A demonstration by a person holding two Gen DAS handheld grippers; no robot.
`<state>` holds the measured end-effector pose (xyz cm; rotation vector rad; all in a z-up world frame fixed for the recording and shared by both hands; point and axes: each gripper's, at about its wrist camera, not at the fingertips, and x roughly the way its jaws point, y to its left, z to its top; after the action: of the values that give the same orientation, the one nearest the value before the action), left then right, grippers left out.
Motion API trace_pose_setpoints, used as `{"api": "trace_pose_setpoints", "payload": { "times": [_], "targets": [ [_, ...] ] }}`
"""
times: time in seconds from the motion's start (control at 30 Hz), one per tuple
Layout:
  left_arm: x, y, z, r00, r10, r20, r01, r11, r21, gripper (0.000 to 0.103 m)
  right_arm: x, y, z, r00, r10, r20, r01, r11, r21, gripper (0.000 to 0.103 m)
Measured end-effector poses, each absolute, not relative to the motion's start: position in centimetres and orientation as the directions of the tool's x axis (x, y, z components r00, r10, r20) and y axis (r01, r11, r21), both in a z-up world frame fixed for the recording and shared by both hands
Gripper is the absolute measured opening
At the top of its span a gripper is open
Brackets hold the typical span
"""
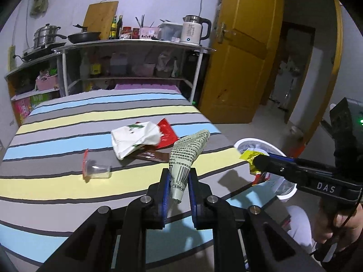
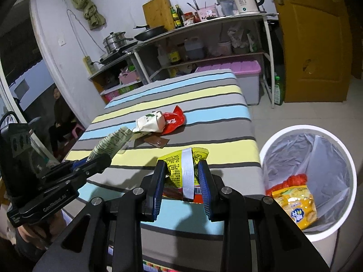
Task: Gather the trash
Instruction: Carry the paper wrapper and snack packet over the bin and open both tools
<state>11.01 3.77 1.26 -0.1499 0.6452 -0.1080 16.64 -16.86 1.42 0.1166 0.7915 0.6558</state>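
My left gripper (image 1: 179, 174) is shut on a pale green printed wrapper (image 1: 188, 154), held above the striped table (image 1: 68, 185); it also shows in the right wrist view (image 2: 111, 141). My right gripper (image 2: 181, 170) is shut on a yellow snack wrapper (image 2: 181, 170) with a silver strip, near the table's right edge; the left wrist view shows it (image 1: 251, 156) over the white trash bin (image 1: 288, 195). The bin (image 2: 344, 158) holds a yellow and red packet (image 2: 295, 201). On the table lie a white wrapper (image 1: 133, 138), a red wrapper (image 1: 168, 133), a brown wrapper (image 1: 152, 156) and a clear plastic cup (image 1: 97, 170).
A metal shelf (image 1: 136, 45) with a kettle (image 1: 195, 30), pans and bottles stands behind the table. A yellow door (image 1: 240, 52) is at the right. A pink-lidded storage box (image 2: 238, 79) sits under the shelf. A person (image 2: 61, 117) sits at the far left.
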Motion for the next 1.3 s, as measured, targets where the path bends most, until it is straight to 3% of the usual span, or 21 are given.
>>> {"api": "trace_pose_setpoints", "payload": {
  "times": [1.3],
  "targets": [
    [17.6, -11.1, 1.3, 0.715, -0.379, -0.588, 0.346, 0.922, -0.174, 0.016, 18.0, -30.8, 0.7, 0.670, 0.427, -0.607, -0.253, 0.900, 0.354, 0.031]
  ]
}}
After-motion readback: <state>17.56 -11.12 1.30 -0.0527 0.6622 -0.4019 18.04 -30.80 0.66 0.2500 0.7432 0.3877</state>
